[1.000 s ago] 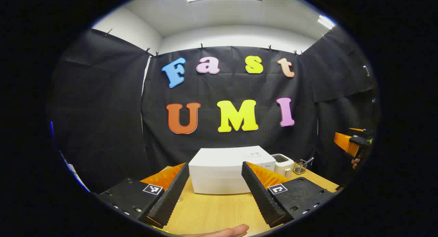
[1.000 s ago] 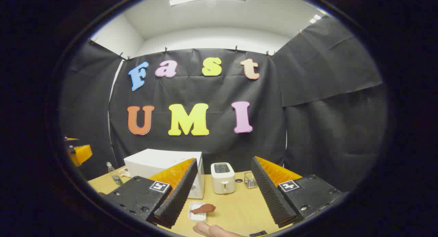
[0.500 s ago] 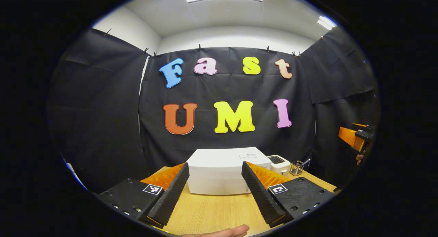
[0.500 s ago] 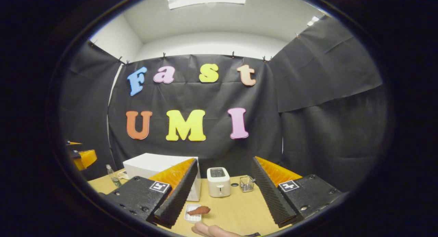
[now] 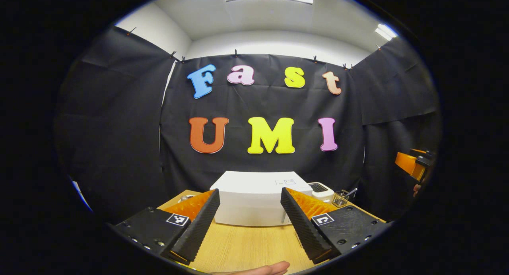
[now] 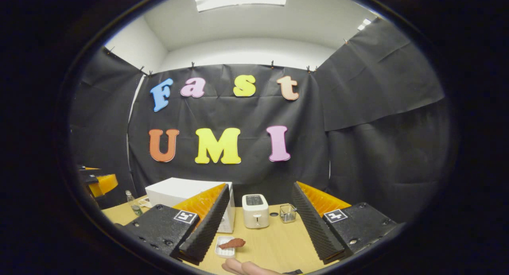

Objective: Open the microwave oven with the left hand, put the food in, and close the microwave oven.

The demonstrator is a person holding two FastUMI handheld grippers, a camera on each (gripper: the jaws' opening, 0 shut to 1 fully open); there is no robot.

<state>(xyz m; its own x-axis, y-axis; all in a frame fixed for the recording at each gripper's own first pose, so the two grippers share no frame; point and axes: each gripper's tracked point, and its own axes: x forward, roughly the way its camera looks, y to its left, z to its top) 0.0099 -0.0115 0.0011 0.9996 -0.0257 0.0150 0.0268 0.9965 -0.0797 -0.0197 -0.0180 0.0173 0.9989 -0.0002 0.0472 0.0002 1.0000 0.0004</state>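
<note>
There, the left gripper (image 5: 248,223) hung with fingers spread and empty before the closed white microwave oven (image 5: 256,201) on the wooden surface (image 5: 246,247), while the right gripper (image 6: 258,223), fingers likewise spread, hovered above the reddish food (image 6: 232,243) on its small white tray (image 6: 222,249), the toaster (image 6: 255,210) beyond.

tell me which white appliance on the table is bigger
The microwave oven, a wide closed box left of the toaster, which is small, upright and slotted on top.

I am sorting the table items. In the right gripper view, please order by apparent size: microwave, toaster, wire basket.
1. microwave, partly hidden by a claw finger
2. toaster
3. wire basket
</note>
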